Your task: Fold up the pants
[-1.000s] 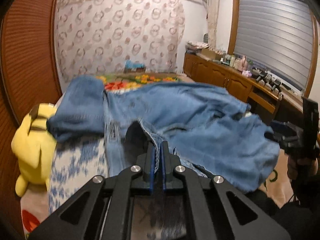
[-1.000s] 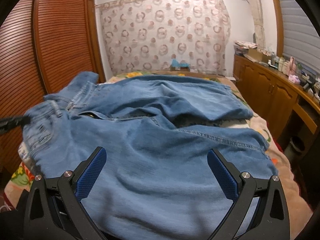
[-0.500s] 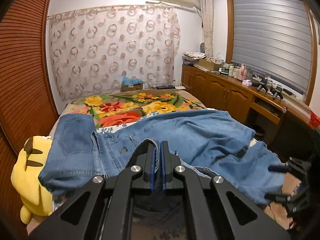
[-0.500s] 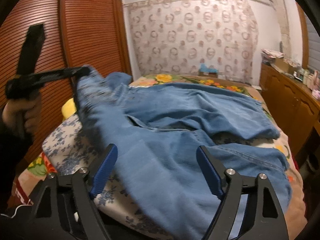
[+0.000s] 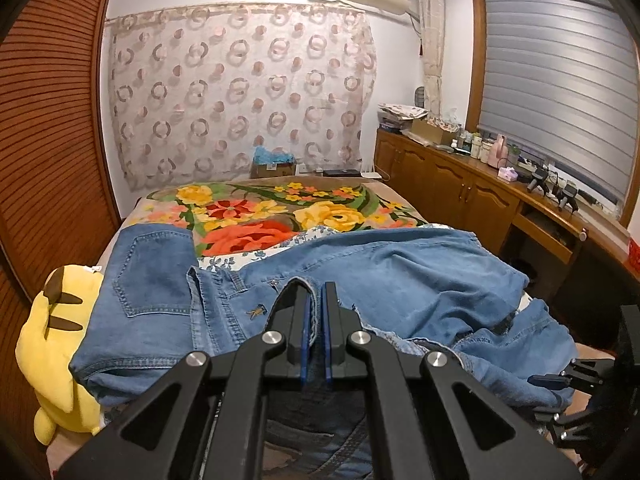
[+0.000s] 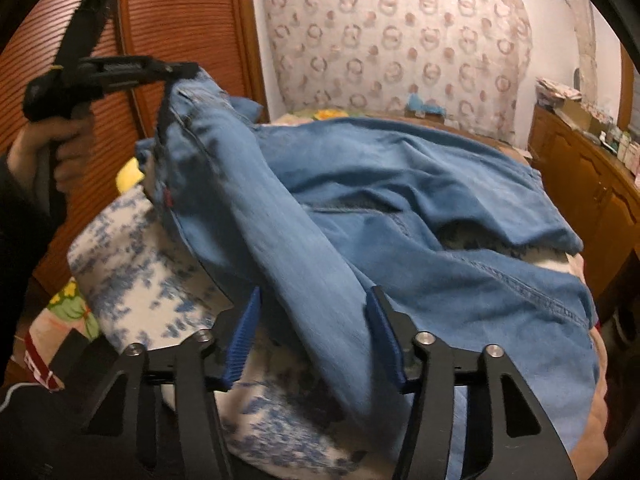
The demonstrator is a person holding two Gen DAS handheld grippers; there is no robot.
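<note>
Jeans (image 5: 400,280) lie across the bed (image 5: 256,208), and their long way runs from side to side. The waist end with a back pocket (image 5: 152,276) is on the left, and the legs reach out to the right edge. At the far left a yellow plush toy (image 5: 52,344) sits beside the bed, touching the jeans. The left gripper (image 5: 316,328) is pressed together and pinches a fold of the waist cloth between its blue pads (image 5: 306,328). Farther right is a wooden cabinet (image 5: 460,188) with small bottles on top.

From the right wrist view, the left gripper (image 6: 176,70) is seen from the side, and a hand (image 6: 60,148) holds its handle. It lifts the waist end up high, so the cloth hangs down from it in a long sloped ridge toward the camera. The left wrist view does not show this lift. The right gripper (image 6: 312,340) is spread wide, with one blue pad on each side of that ridge of cloth. I cannot tell if the pads touch it. A blue and white sheet (image 6: 152,280) lies under the jeans here.
</note>
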